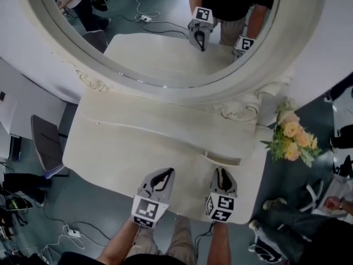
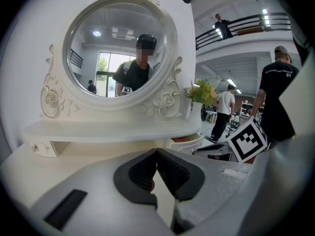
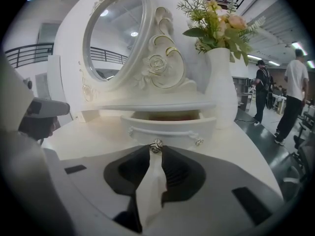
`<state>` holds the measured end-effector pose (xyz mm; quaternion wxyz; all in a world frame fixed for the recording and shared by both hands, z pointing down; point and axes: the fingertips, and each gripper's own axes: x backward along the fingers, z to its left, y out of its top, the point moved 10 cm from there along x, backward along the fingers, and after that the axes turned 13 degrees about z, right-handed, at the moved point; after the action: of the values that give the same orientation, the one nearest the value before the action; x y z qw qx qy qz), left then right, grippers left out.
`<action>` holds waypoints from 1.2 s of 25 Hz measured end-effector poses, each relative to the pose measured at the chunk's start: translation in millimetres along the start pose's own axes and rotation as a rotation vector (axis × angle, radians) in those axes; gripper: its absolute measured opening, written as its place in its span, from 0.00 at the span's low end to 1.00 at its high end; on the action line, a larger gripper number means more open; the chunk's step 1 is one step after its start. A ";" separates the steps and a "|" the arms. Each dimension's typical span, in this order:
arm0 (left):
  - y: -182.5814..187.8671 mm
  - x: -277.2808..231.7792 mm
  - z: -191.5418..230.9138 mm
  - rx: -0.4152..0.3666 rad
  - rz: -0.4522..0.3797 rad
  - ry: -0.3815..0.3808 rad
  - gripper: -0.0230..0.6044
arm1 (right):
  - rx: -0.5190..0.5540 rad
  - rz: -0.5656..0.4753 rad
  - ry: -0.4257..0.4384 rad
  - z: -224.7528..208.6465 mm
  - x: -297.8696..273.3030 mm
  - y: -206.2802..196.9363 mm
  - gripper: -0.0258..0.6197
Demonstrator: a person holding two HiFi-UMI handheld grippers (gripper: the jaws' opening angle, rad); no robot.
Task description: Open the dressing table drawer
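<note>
A white bench (image 1: 118, 148) with a big round mirror (image 1: 165, 43) stands in front of the person. Both bare arms reach out from the bottom of the head view, side by side, and each hand holds a tool that points forward and a little down. The right gripper (image 1: 222, 171) goes straight ahead to the small drawer (image 1: 223, 159), which sits under the low shelf on the right side of the bench. The drawer is pulled out a little way, and a dark gap shows behind its front. In the right gripper view, the drawer's front (image 3: 167, 124) is just ahead, and its little round knob (image 3: 156, 145) sits right at the tips of the tool. The dark fingers (image 3: 176, 170) are clenched on the knob, one on each side of it. The left gripper (image 1: 167, 173) is near the right one, above the front part of the bench, and it leans a bit toward the right one. In the left gripper view, its fingers (image 2: 173, 172) are squeezed together at the tips with nothing between them, and they touch nothing on the bench. A white vase (image 3: 220, 90) with flowers (image 1: 293, 138) stands at the right end of the bench, just beside the drawer. Each tool has a cube with black and white squares on its back end, near the person's hand.
</note>
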<state>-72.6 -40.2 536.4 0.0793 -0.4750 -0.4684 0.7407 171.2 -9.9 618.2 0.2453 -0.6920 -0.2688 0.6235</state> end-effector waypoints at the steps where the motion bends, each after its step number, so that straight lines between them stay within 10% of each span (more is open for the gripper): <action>1: 0.0 0.5 -0.1 -0.002 0.000 0.000 0.04 | 0.000 0.001 0.000 0.7 1.0 -1.0 0.15; 30: 20.3 43.2 -18.4 -0.087 -0.058 -0.056 0.04 | 0.002 -0.117 -0.064 30.3 76.6 -2.6 0.04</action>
<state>-74.7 -15.6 491.5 0.0666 -0.4433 -0.5155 0.7303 146.8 44.1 560.9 0.2734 -0.6546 -0.3156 0.6302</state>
